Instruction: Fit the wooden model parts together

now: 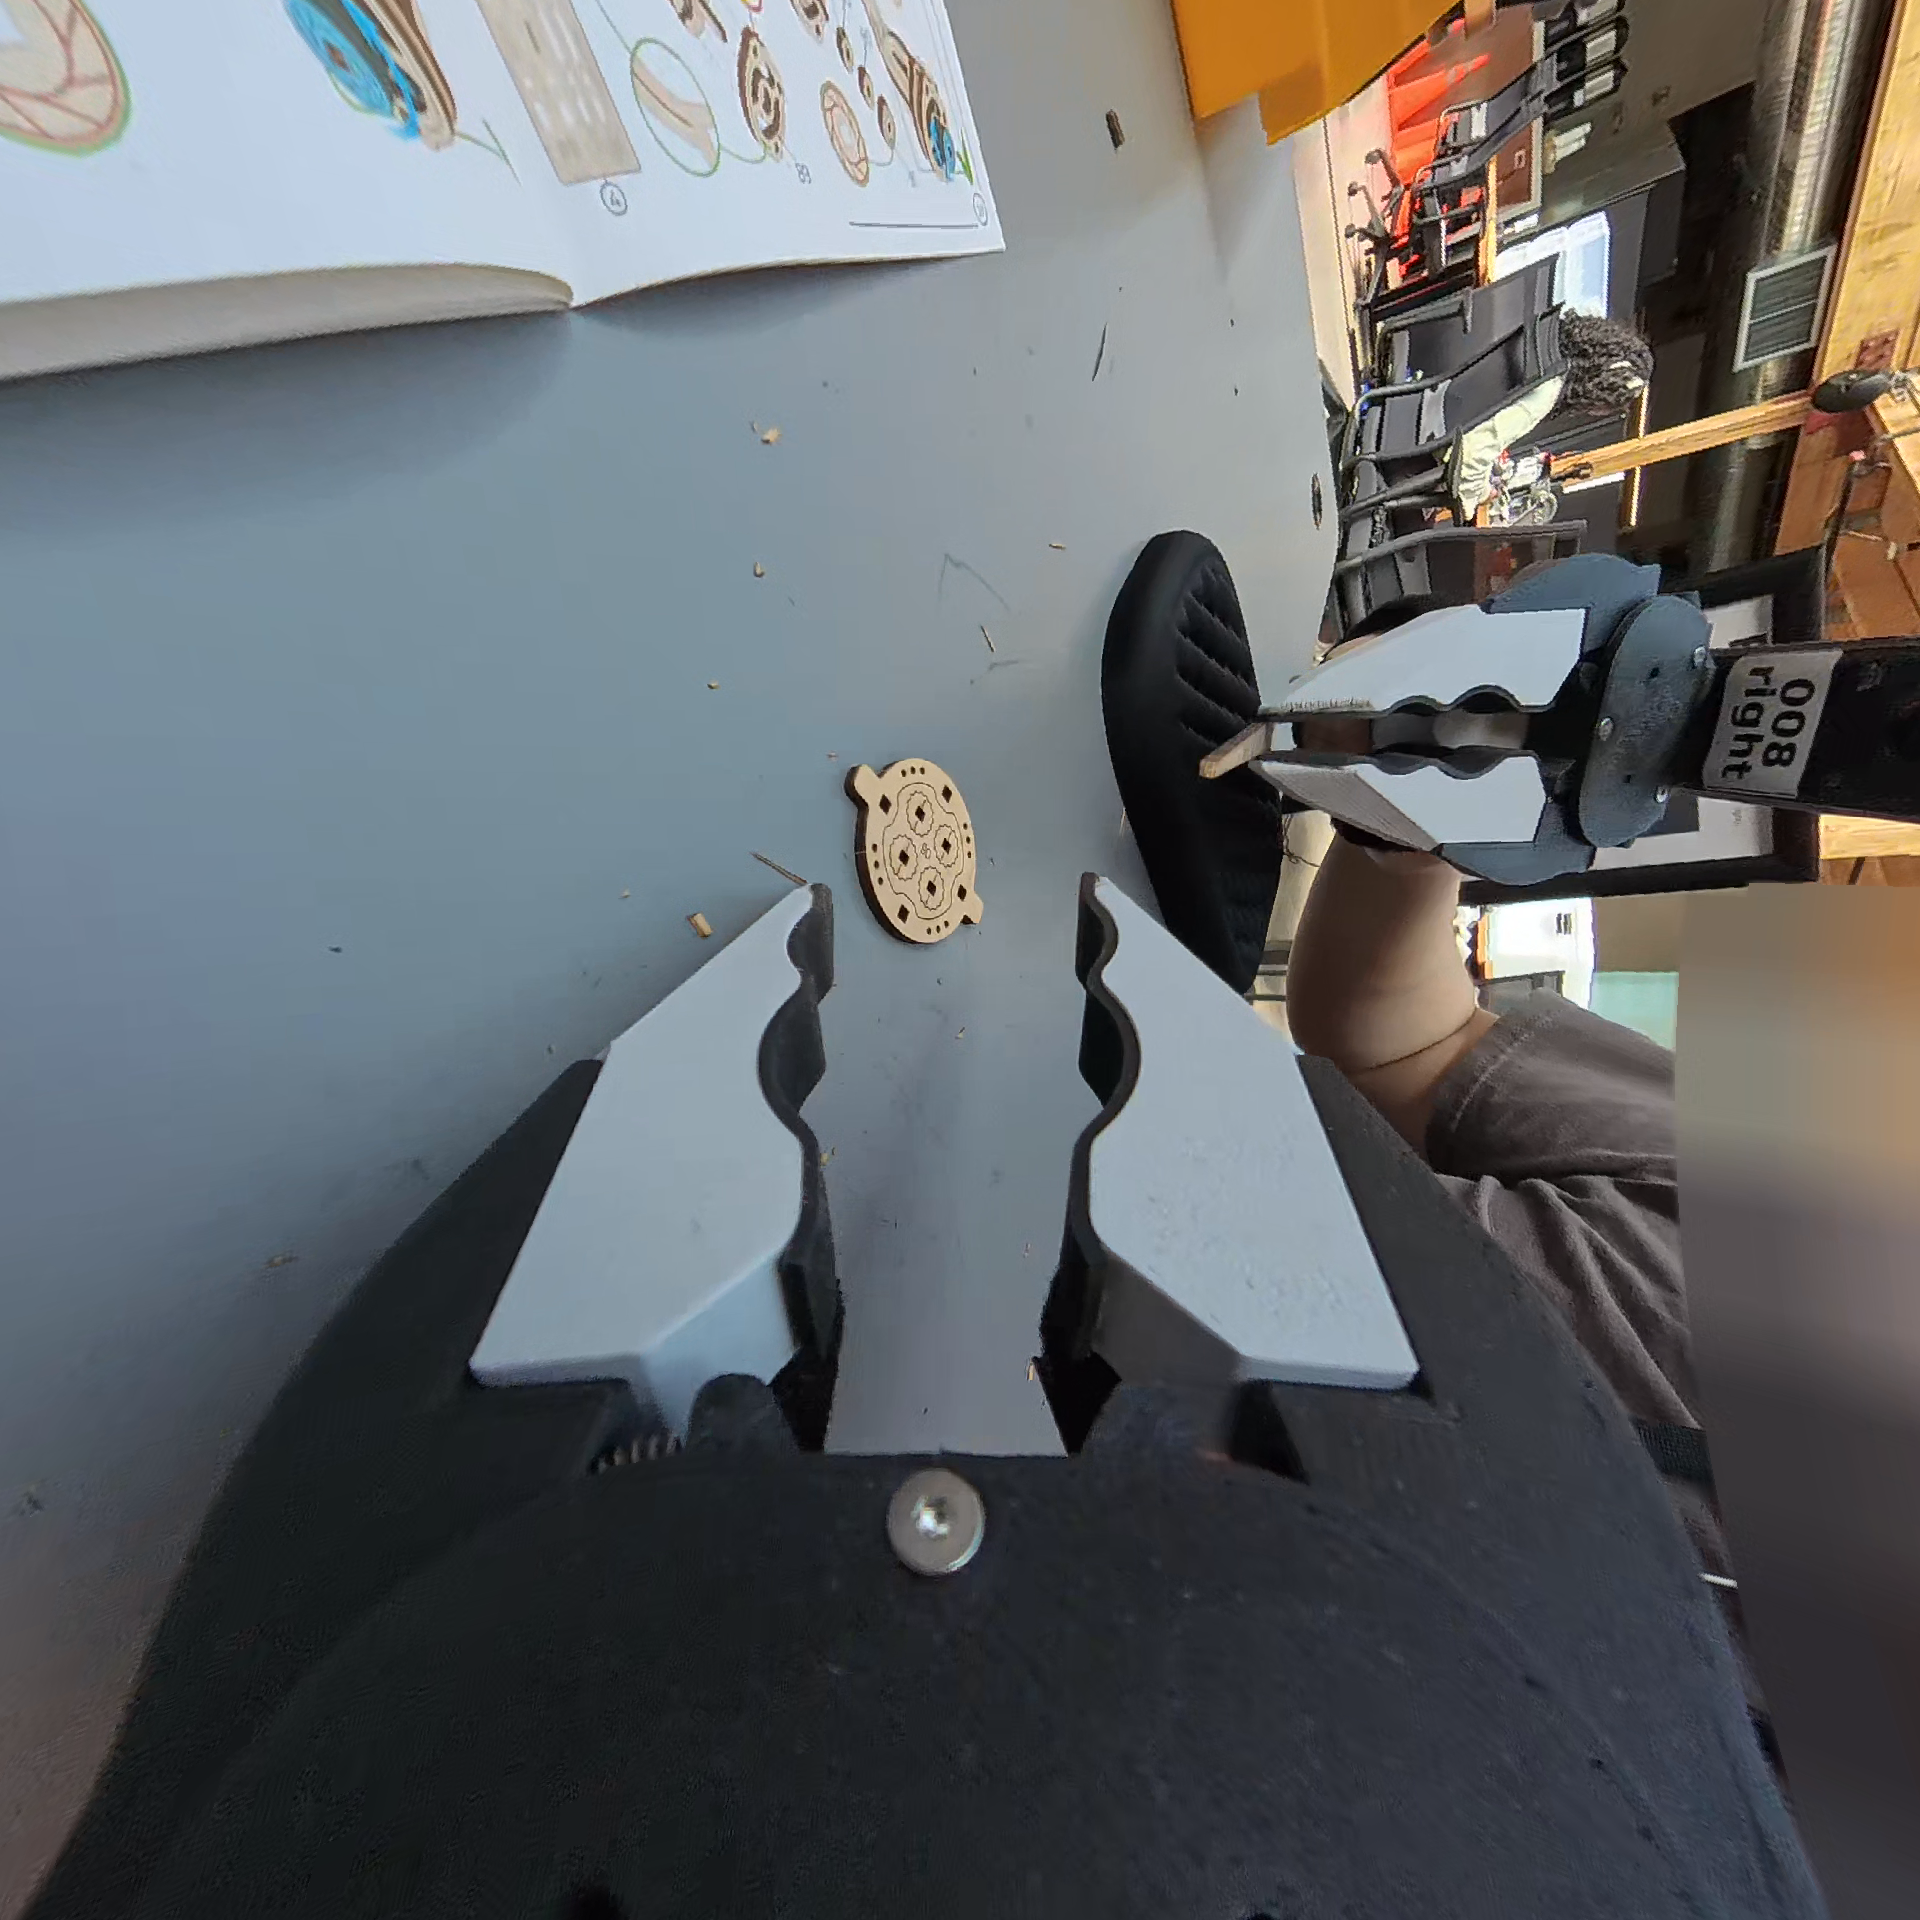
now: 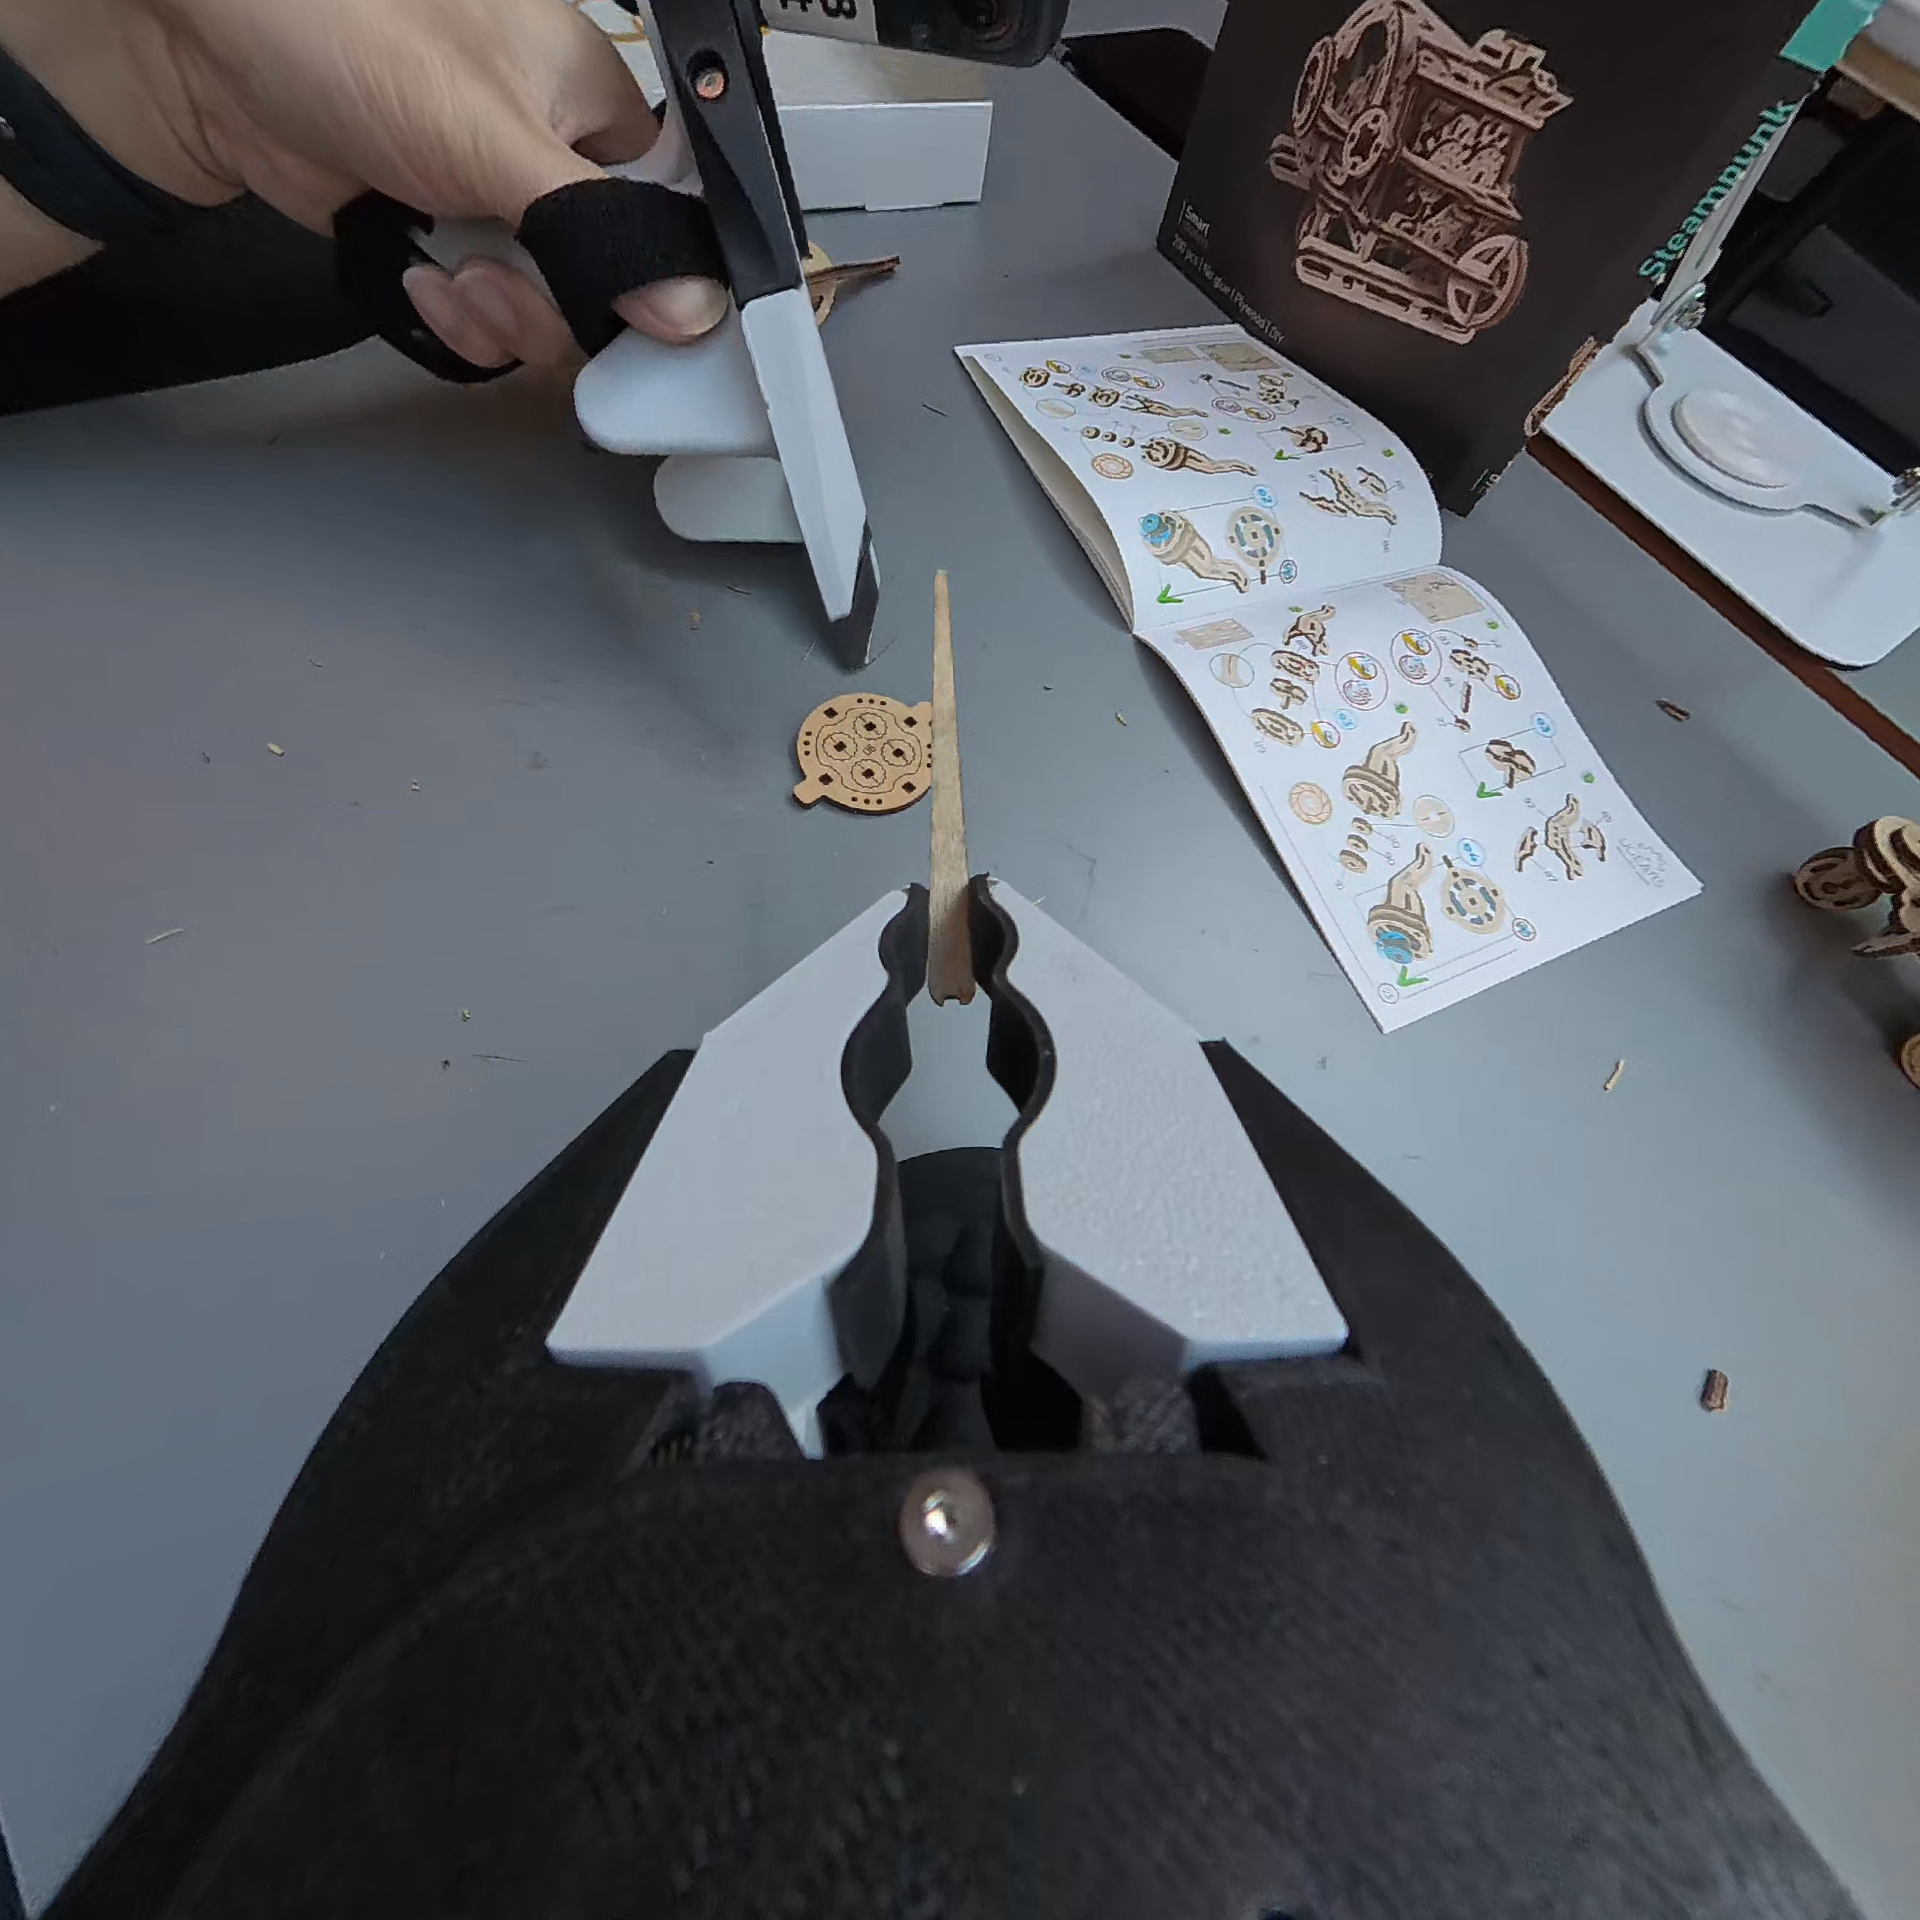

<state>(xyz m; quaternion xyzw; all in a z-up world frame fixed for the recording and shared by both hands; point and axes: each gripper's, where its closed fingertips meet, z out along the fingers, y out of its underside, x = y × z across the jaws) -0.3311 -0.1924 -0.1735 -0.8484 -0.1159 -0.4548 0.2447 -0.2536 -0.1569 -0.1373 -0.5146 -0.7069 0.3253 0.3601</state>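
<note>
A round wooden disc with cut-out holes and two small tabs lies flat on the grey table; it also shows in the right wrist view. My left gripper is open and empty, its tips just short of the disc and pointing down at the table; it shows in the right wrist view standing behind the disc. My right gripper is shut on a thin wooden stick that points forward past the disc's right side. In the left wrist view my right gripper hovers at the right with the stick poking out.
An open instruction booklet lies right of the disc, also in the left wrist view. A dark kit box stands behind it. Assembled wooden parts sit at the far right. A black oval pad lies near the table edge. Wood chips scatter the table. The gap from one gripper's tips to the other's is roughly 10 cm.
</note>
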